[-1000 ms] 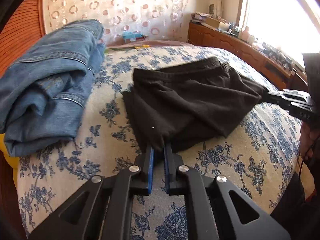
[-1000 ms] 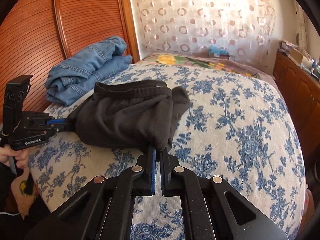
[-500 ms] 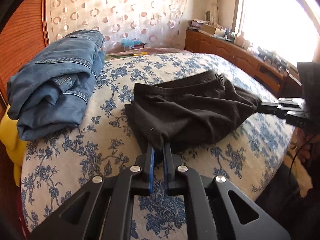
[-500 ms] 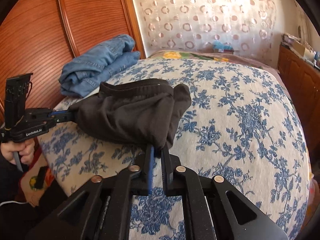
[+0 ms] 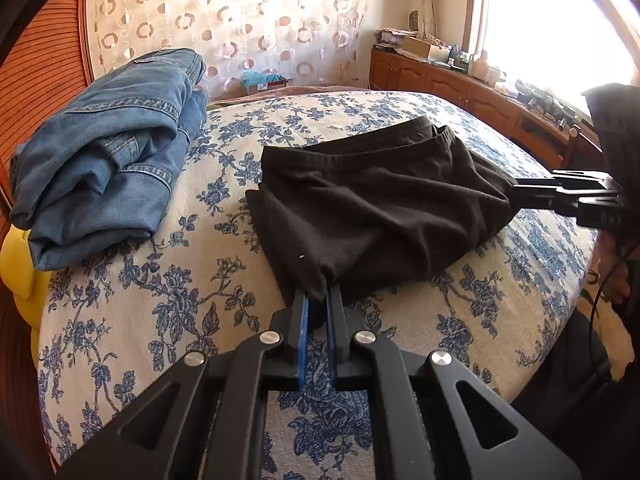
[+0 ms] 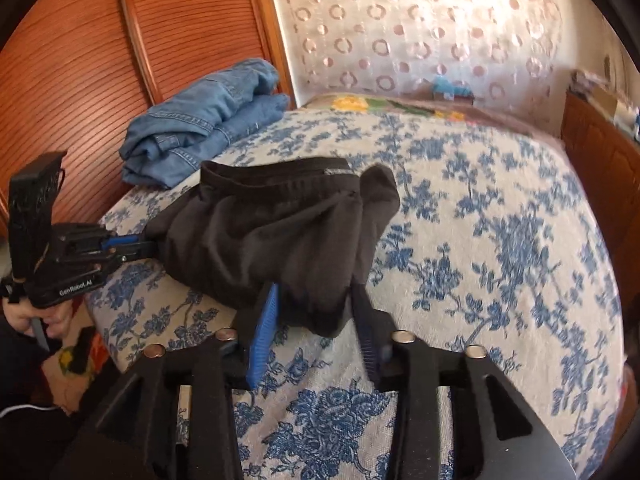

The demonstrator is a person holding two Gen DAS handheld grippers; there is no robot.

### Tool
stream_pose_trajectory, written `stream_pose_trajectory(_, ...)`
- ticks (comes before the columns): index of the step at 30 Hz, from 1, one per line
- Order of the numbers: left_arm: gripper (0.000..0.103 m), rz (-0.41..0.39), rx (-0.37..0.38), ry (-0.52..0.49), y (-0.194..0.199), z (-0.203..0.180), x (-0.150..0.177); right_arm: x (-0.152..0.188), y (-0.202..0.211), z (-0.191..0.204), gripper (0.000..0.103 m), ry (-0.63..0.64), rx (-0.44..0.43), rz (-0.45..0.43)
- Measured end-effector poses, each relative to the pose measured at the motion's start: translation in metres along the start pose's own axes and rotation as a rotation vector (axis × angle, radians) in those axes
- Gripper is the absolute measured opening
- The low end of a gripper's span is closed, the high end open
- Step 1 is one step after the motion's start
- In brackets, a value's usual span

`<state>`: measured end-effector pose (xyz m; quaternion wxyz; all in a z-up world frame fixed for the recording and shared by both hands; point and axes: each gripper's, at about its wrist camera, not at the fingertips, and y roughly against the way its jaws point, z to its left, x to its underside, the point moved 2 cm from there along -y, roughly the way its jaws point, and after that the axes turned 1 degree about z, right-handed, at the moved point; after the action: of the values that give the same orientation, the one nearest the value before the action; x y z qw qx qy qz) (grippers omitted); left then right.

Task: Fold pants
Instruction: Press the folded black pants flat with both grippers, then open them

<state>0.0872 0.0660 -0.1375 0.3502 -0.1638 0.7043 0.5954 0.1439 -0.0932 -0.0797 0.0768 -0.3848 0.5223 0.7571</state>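
Black pants [image 5: 372, 208] lie folded in a bunched heap on the blue-flowered bed cover [image 5: 160, 300]. My left gripper [image 5: 318, 300] is shut on the near corner of the pants. In the right wrist view the pants [image 6: 280, 232] lie just ahead, and my right gripper [image 6: 316, 312] is open, its jaws spread on either side of a fold of the black cloth. The left gripper [image 6: 136, 246] shows at the left of that view, clamped on the pants. The right gripper [image 5: 520, 194] shows at the right edge of the left wrist view.
Folded blue jeans [image 5: 108, 152] are stacked by the wooden headboard [image 6: 80, 60]. A yellow item [image 5: 20, 268] sits at the bed's edge below them. A wooden cabinet [image 5: 460, 96] with clutter stands under the window. A patterned curtain [image 6: 400, 28] hangs behind the bed.
My right gripper has opened and let go of the pants corner. Both grippers drew the pants toward the bed's near edge before that. The left gripper stays clamped.
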Motion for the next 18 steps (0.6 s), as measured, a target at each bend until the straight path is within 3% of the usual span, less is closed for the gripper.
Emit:
stream_pose_trajectory(3,0.005,0.002,0.002,0.006,0.000,0.001,0.002,0.002,0.006,-0.012,0.003,-0.046,-0.038,-0.007)
stream_pose_trajectory(9,0.005,-0.004,0.002,0.006,0.000,0.001,0.004,0.001,0.028,-0.017,0.001,-0.031,-0.007,-0.047)
stream_pose_trajectory(18,0.007,-0.002,0.008,0.032,0.004,0.004,0.004,0.005,0.029,-0.027,0.000,-0.039,0.064,-0.049)
